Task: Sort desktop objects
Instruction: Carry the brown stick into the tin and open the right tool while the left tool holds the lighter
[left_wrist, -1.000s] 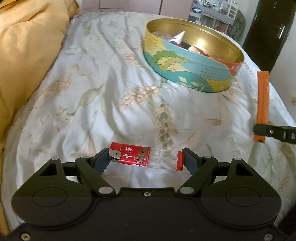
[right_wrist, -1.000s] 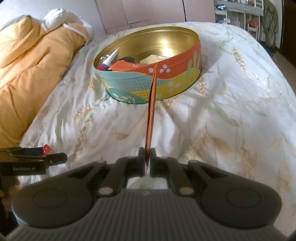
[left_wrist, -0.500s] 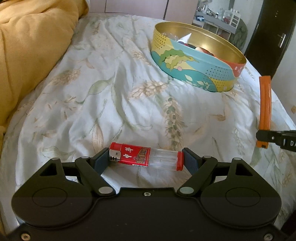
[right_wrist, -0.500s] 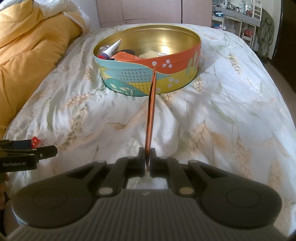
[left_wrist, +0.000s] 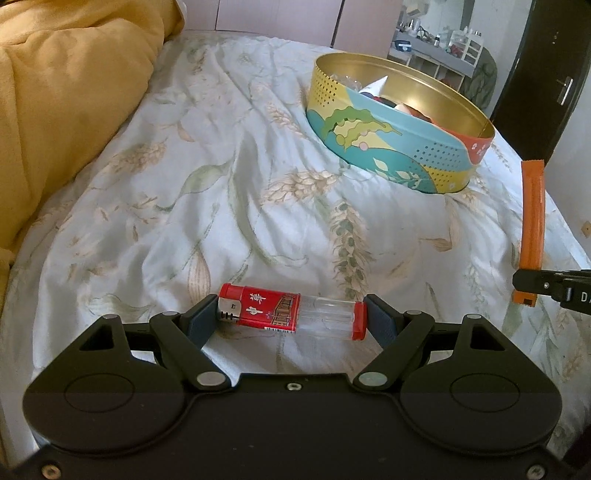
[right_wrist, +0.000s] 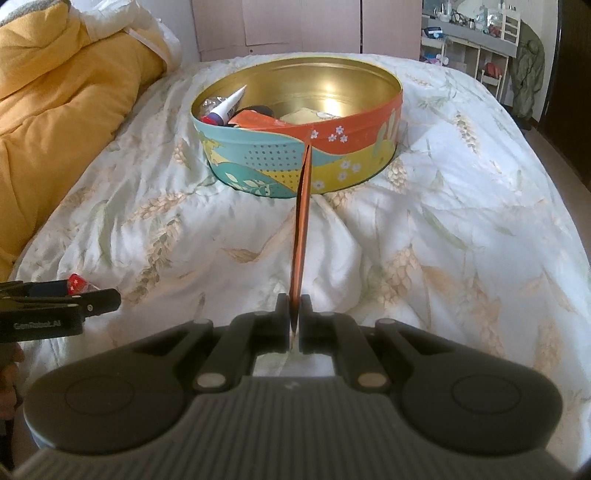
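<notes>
Both grippers have moved nearer the tin (right_wrist: 295, 162), which sits far on the bed (left_wrist: 221, 206). Left gripper (left_wrist: 291, 314) clamps a lighter (left_wrist: 291, 314) crosswise; right gripper (right_wrist: 294, 314) pinches an orange sachet (right_wrist: 301, 229) edge-on, pointing toward the tin.

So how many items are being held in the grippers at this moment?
2. A red lighter is clamped end to end in the left gripper; a thin orange sachet is pinched in the right gripper, pointing toward the tin.

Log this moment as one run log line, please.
left gripper: shut on lighter | right gripper: shut on orange sachet | tin: open on bed, both items outside
</notes>
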